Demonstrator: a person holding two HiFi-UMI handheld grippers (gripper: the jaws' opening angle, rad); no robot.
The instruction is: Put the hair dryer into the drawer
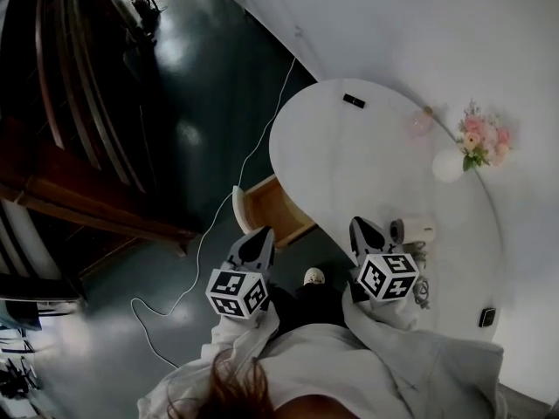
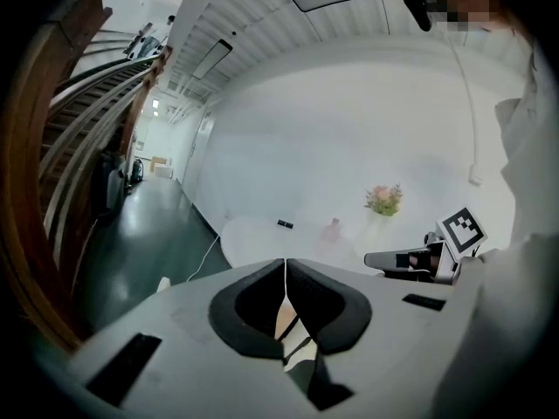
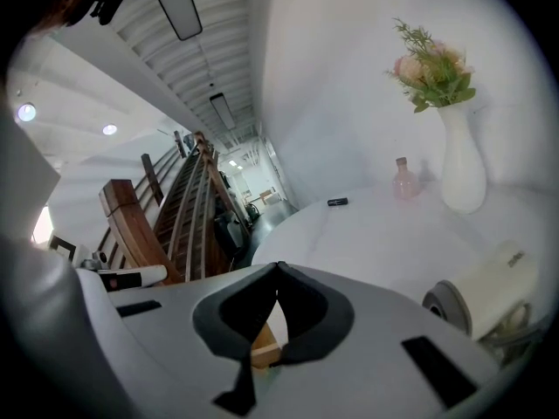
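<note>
Head view: the drawer (image 1: 272,206) stands open under the edge of the white table (image 1: 349,164), so I think the step now is to go and get the hair dryer (image 1: 414,231). It lies on its side on the table, just beside the right gripper (image 1: 363,230), on that gripper's right. The left gripper (image 1: 261,237) is just beside the drawer's near end, well apart from the dryer. What looks like the dryer's cord (image 1: 421,285) lies bunched near the table edge.

Left gripper view: the left gripper (image 2: 285,269) has its jaws pressed together with nothing between them. The dryer does not show here. The right gripper (image 2: 409,260) is off to the side.

Right gripper view: the right gripper (image 3: 278,276) also has its jaws shut tight and holds nothing. The hair dryer (image 3: 486,288) sits low on the right, not in front of the jaws, which point past it across the table. To do this well, I think the right hand should turn toward the dryer and open the jaws wide first. Then it should close on a part thin enough to fit, and watch that the cord does not catch on the table edge
</note>
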